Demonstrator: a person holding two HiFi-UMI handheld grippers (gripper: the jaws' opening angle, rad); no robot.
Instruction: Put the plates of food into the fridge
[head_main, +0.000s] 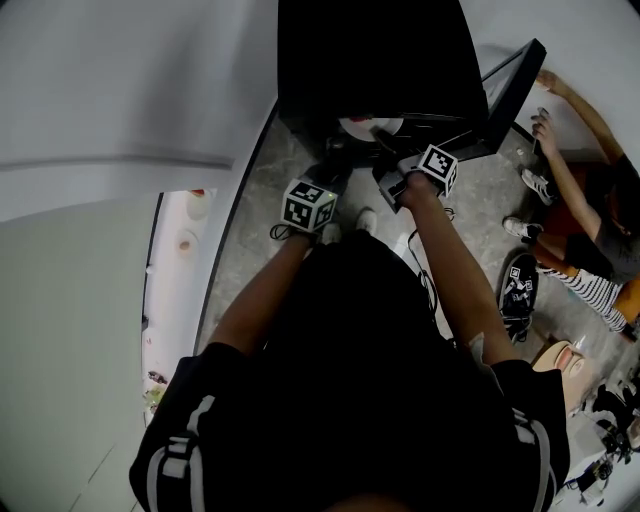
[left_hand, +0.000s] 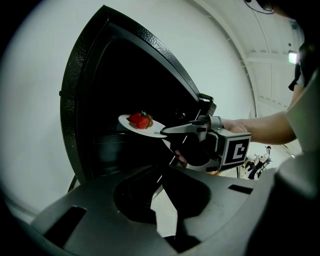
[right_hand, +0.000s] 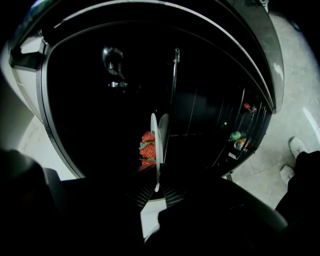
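Observation:
A white plate (left_hand: 150, 129) with strawberries (left_hand: 140, 120) hangs at the mouth of the open black fridge (left_hand: 90, 90). My right gripper (left_hand: 165, 131) is shut on the plate's near rim. In the right gripper view the plate (right_hand: 155, 145) stands edge-on between the jaws of the right gripper (right_hand: 157, 172), with the strawberries (right_hand: 148, 149) on its left face. In the head view the plate (head_main: 362, 127) lies just inside the fridge (head_main: 370, 60), ahead of the right gripper (head_main: 388, 138). My left gripper (left_hand: 164, 170) hovers lower and to the left, apart from the plate. Its jaws meet at the tips with nothing in them.
The fridge door (head_main: 508, 88) stands open to the right; its inner shelves hold cans (right_hand: 235, 135). A person (head_main: 585, 215) sits on the floor at the right, beside a skateboard (head_main: 519, 287). A white wall (head_main: 110, 90) runs along the left.

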